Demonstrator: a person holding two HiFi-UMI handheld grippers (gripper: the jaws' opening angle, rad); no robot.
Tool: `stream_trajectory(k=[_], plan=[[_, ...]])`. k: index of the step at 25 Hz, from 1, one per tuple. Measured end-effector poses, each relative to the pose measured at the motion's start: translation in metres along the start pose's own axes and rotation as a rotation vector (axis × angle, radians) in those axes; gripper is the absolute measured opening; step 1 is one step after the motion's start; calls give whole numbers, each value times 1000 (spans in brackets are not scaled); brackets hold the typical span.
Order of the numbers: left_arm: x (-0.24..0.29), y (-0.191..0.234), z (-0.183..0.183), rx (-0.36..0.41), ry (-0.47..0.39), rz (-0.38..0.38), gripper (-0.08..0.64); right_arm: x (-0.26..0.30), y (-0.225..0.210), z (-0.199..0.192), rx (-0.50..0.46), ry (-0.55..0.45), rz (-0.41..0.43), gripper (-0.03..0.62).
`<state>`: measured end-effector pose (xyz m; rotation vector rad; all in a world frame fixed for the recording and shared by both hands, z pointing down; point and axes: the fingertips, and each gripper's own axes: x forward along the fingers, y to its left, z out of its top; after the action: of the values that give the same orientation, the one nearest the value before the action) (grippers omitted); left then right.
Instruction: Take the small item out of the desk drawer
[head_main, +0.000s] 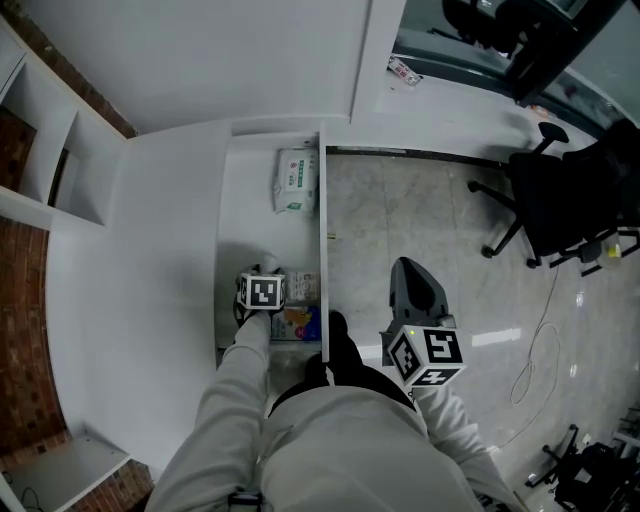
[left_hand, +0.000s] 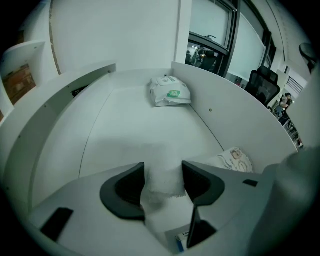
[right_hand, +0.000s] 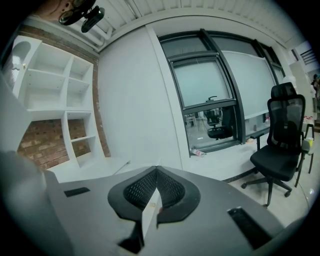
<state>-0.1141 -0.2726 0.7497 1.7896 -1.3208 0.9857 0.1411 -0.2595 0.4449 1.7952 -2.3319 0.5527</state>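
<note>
1 blurry white item (left_hand: 161, 184) sits clamped in the left hand-held gripper (left_hand: 163, 170).

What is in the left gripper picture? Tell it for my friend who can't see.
The left gripper is shut on a small soft white item inside an open white drawer. A green-and-white packet lies at the drawer's far end, and a smaller printed packet sits by its right wall.
</note>
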Motion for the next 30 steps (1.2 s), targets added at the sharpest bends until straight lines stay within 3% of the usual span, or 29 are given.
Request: stream_trajectory(k=[13, 19, 30], plan=[[3, 1, 0, 30, 22, -17, 232, 0, 1, -2, -11, 7, 2, 28], [1, -5, 3, 41, 38, -36, 193, -2, 2, -3, -12, 9, 5, 28], [-23, -13, 47, 70, -93, -44, 190, 0, 7, 0, -9, -5, 16, 28]])
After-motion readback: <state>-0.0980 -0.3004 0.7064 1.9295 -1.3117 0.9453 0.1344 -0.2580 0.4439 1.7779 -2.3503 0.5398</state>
